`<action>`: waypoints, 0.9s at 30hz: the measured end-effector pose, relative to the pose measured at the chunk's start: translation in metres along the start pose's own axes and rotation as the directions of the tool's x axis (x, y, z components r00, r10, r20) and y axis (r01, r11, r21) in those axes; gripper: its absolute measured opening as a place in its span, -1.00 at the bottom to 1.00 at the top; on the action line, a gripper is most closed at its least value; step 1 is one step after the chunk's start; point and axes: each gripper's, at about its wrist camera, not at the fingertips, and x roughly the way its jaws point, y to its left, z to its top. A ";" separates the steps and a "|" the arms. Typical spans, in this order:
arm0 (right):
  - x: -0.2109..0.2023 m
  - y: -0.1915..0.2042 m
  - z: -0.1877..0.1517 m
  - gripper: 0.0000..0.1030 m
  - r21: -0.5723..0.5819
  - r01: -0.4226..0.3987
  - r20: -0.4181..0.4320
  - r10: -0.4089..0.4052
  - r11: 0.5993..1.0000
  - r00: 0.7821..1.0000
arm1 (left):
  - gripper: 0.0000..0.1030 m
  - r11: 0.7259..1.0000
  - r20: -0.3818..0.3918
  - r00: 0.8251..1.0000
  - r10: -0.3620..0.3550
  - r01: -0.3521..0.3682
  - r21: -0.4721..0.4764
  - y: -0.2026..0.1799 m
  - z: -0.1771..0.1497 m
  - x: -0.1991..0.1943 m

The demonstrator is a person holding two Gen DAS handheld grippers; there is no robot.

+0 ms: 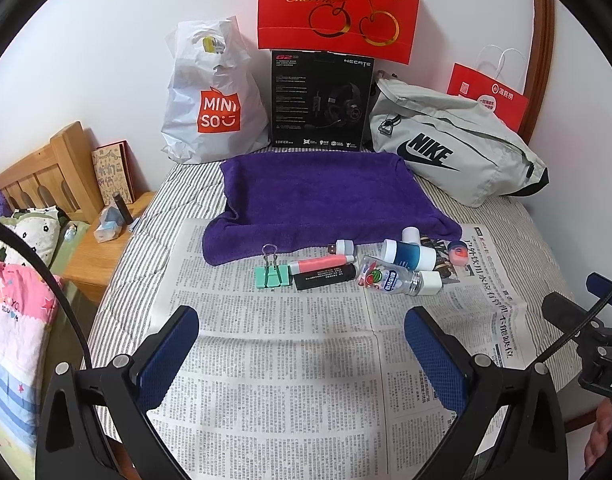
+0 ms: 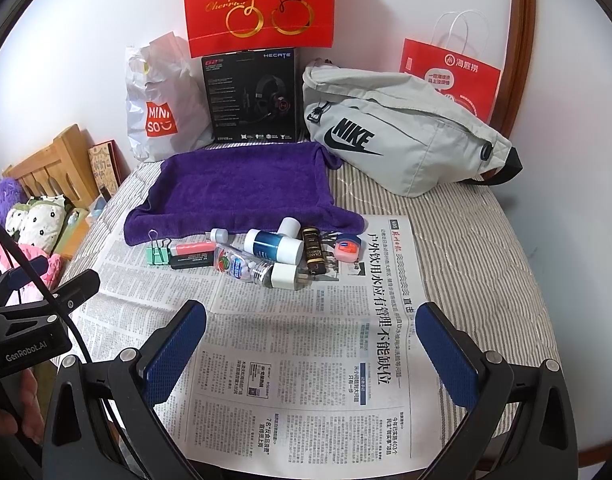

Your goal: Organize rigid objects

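Note:
A cluster of small objects lies on the newspaper (image 1: pixel 274 360) just in front of a purple towel (image 1: pixel 322 196): a green binder clip (image 1: pixel 271 276), a pink highlighter (image 1: pixel 320 264), a black tube (image 1: pixel 324 277), a blue-and-white bottle (image 1: pixel 408 255), a clear candy bottle (image 1: pixel 394 280) and a small pink tin (image 1: pixel 458 253). In the right wrist view the same items show, plus a white plug (image 2: pixel 286 276) and a dark brown bottle (image 2: pixel 314 254). My left gripper (image 1: pixel 302 326) and right gripper (image 2: pixel 311 320) both hover open over the newspaper, short of the cluster, holding nothing.
Against the wall stand a white Miniso bag (image 1: pixel 214 96), a black headset box (image 1: pixel 320 100), a red gift bag (image 1: pixel 338 4), a grey Nike pouch (image 1: pixel 454 144) and a red paper bag (image 2: pixel 450 76). A wooden bedside shelf (image 1: pixel 98 248) sits at the left. Striped bedding surrounds the newspaper.

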 end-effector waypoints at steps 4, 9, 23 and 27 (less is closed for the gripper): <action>0.000 0.000 0.000 1.00 0.001 0.001 0.000 -0.001 1.000 1.000 | 1.00 1.000 0.002 1.000 -0.001 0.001 0.003 -0.001 0.000 0.000; -0.001 -0.001 0.000 1.00 0.003 0.001 -0.001 -0.001 1.000 1.000 | 1.00 1.000 0.003 1.000 0.002 -0.002 0.007 -0.003 0.000 -0.001; 0.002 -0.005 0.001 1.00 0.009 0.004 -0.007 -0.004 1.000 1.000 | 1.00 1.000 -0.002 1.000 0.001 -0.001 0.005 -0.002 0.002 -0.001; 0.008 -0.008 0.001 1.00 0.005 0.013 -0.014 -0.013 1.000 1.000 | 1.00 1.000 -0.009 1.000 -0.004 0.004 0.003 0.005 0.003 0.006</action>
